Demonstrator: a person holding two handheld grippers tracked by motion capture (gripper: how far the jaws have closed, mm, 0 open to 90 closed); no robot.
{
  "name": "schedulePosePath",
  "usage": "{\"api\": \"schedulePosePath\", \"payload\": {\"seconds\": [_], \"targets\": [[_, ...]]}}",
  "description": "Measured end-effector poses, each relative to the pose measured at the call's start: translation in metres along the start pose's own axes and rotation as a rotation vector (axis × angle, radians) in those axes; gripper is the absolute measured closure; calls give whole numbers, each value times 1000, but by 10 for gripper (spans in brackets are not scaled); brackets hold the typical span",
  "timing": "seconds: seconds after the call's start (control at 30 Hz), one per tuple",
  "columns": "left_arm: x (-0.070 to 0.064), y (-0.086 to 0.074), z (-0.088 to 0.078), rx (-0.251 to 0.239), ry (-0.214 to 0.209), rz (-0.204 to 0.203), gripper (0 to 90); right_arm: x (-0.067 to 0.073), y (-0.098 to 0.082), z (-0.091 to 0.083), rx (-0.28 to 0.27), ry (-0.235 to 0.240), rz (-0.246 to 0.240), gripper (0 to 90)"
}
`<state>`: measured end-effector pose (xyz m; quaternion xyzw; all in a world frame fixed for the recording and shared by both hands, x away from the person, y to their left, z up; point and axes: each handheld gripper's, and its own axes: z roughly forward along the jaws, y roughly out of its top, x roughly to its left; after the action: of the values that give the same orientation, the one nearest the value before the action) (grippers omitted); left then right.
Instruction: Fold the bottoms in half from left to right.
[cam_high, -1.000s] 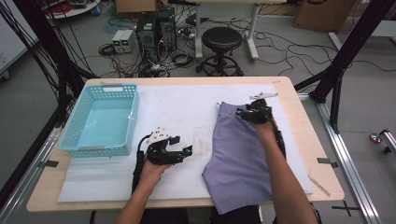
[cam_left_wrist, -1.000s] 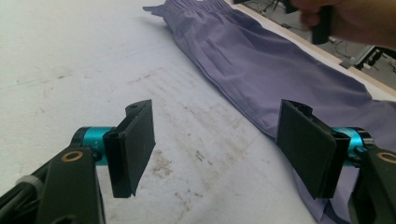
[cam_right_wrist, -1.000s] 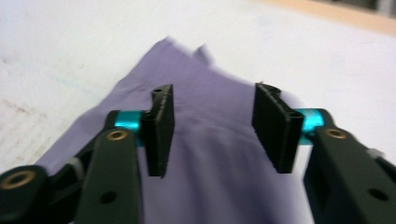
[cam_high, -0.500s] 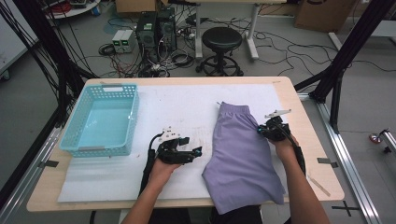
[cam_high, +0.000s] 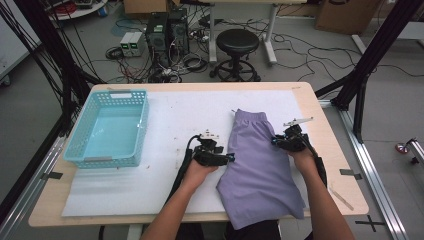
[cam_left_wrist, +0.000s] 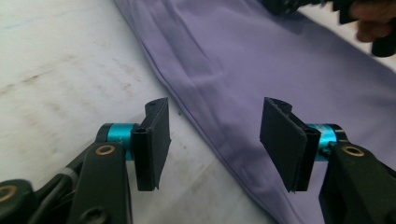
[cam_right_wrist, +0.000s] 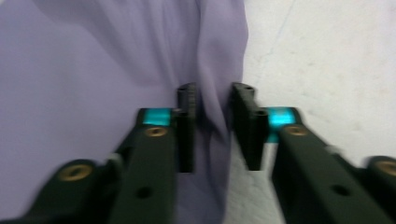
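The purple shorts (cam_high: 260, 165) lie flat on the white mat (cam_high: 150, 185) of the tabletop (cam_high: 320, 105), waistband at the far end and the legs running toward the person, the hem hanging over the near edge.

The right hand-held gripper (cam_high: 278, 142) sits at the shorts' right edge, about midway down their length. In the right gripper view its jaws are clenched on a raised fold of the purple cloth (cam_right_wrist: 212, 116), the fabric pinched between the two black pads, with bare mat just to the right of the jaws.

The left hand-held gripper (cam_high: 230, 159) rests low at the opposite, left edge of the shorts. Its jaws have just been closing but still stand apart: in the left gripper view the seamed edge of the shorts (cam_left_wrist: 243, 70) runs across the gap between the pads without either pad pressing it, one jaw over the mat and the other over the cloth.

A light blue basket (cam_high: 85, 150) stands well off to the left of the left hand-held gripper.
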<state>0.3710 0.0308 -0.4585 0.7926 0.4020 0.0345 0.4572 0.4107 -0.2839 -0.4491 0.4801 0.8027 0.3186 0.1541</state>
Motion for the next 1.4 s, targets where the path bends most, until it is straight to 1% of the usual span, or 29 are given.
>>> {"api": "schedulePosePath", "payload": {"seconds": [0.03,0.07,0.1,0.13,0.17,0.2,0.27,0.3,0.37,0.4,0.5,0.57,0.6,0.67,0.7,0.73,0.77,0.83,0.87,0.9,0.93,0.97,1.03,1.1,1.17,1.2,1.23,1.3,1.4], "targets": [[-2,0,4,4,14,11,458,1,0,0,-1,3,-4,884],[-5,0,6,4,44,33,499,3,1,0,5,-5,-6,887],[-9,0,7,7,88,45,575,2,1,0,6,-1,-2,890],[-13,0,7,10,129,79,665,1,0,-1,4,8,11,893],[-14,0,8,17,131,94,777,-1,0,-1,0,19,32,894],[-14,1,9,17,121,75,865,-2,0,-1,-2,15,46,895],[-13,3,11,13,122,66,873,-4,1,0,-12,3,48,896],[-11,4,11,9,124,54,876,-4,1,1,-19,-4,43,897],[-5,8,13,-9,124,8,878,-6,4,2,-31,-16,49,896],[-3,10,14,-12,125,5,878,-8,5,3,-40,-19,55,897],[1,19,17,-24,137,1,878,-14,9,7,-76,-27,88,897],[4,25,20,-26,149,4,878,-18,10,12,-72,-28,114,897],[5,28,22,-29,155,2,878,-19,11,13,-73,-38,116,897],[8,30,27,-19,162,0,878,-21,14,16,-102,-54,116,896],[9,30,28,-19,164,1,878,-22,16,17,-103,-59,122,896],[10,30,29,-21,162,1,877,-23,18,18,-104,-68,112,896],[10,29,30,-24,159,5,876,-22,19,19,-106,-77,101,895],[9,29,27,-39,157,21,845,-22,20,18,-113,-77,99,871],[9,29,25,-51,151,23,773,-21,20,16,-124,-81,97,804],[9,29,21,-67,150,22,689,-21,20,12,-140,-75,102,711],[9,28,18,-89,143,27,640,-21,20,7,-156,-69,110,658],[9,27,14,-103,136,32,616,-22,19,0,-173,-59,113,621],[9,23,6,-120,114,39,561,-21,16,-14,-199,-58,98,583],[9,19,0,-118,101,56,544,-20,10,-28,-222,-48,81,584],[8,17,-7,-127,78,59,522,-18,3,-40,-214,-50,54,617],[7,14,-12,-148,76,69,519,-18,0,-44,-208,-39,47,646],[6,12,-16,-158,66,68,519,-17,-5,-50,-196,-30,32,659],[5,7,-24,-162,57,79,517,-13,-17,-57,-177,-3,19,660],[4,-2,-35,-169,55,74,519,-5,-36,-63,-163,56,7,656]]}}
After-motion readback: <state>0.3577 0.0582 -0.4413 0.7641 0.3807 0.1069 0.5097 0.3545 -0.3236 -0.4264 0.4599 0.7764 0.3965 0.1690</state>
